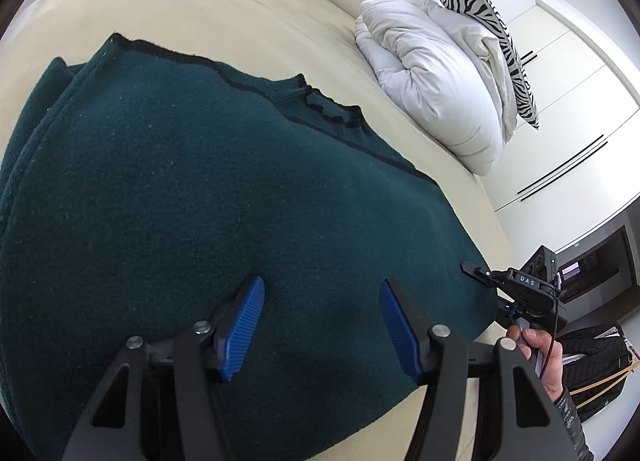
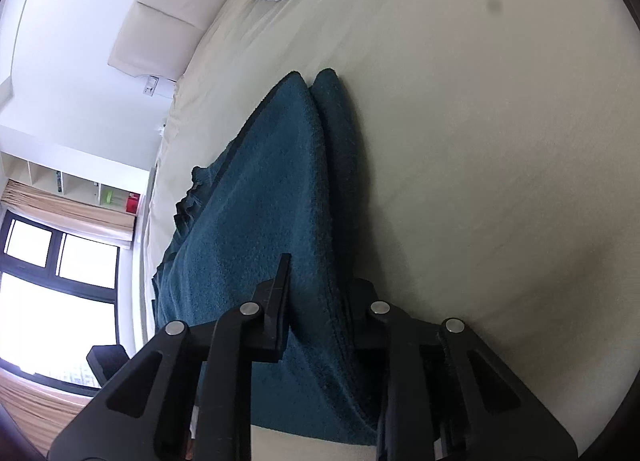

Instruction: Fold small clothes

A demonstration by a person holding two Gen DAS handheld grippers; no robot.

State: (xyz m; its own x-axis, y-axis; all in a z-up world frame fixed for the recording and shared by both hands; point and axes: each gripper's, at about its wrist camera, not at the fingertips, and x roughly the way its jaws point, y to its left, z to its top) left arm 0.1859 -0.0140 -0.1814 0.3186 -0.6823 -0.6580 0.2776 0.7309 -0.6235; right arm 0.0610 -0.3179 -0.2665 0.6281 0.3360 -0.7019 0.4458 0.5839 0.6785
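Observation:
A dark teal knitted sweater (image 1: 208,197) with black trim lies on the cream bed sheet (image 1: 224,9), collar toward the pillows. My left gripper (image 1: 322,301) hovers over its lower part, blue pads wide apart and empty. My right gripper (image 1: 476,273) shows at the sweater's right edge. In the right wrist view the right gripper (image 2: 320,281) straddles the sweater's (image 2: 260,201) layered edge, with cloth between its black fingers (image 2: 282,285); the right finger is partly hidden behind the cloth.
A white folded duvet (image 1: 436,77) and a zebra-print pillow (image 1: 492,33) lie at the head of the bed. White wardrobes (image 1: 568,101) stand beyond. A window (image 2: 56,273) and shelves (image 2: 72,185) are to the left in the right wrist view.

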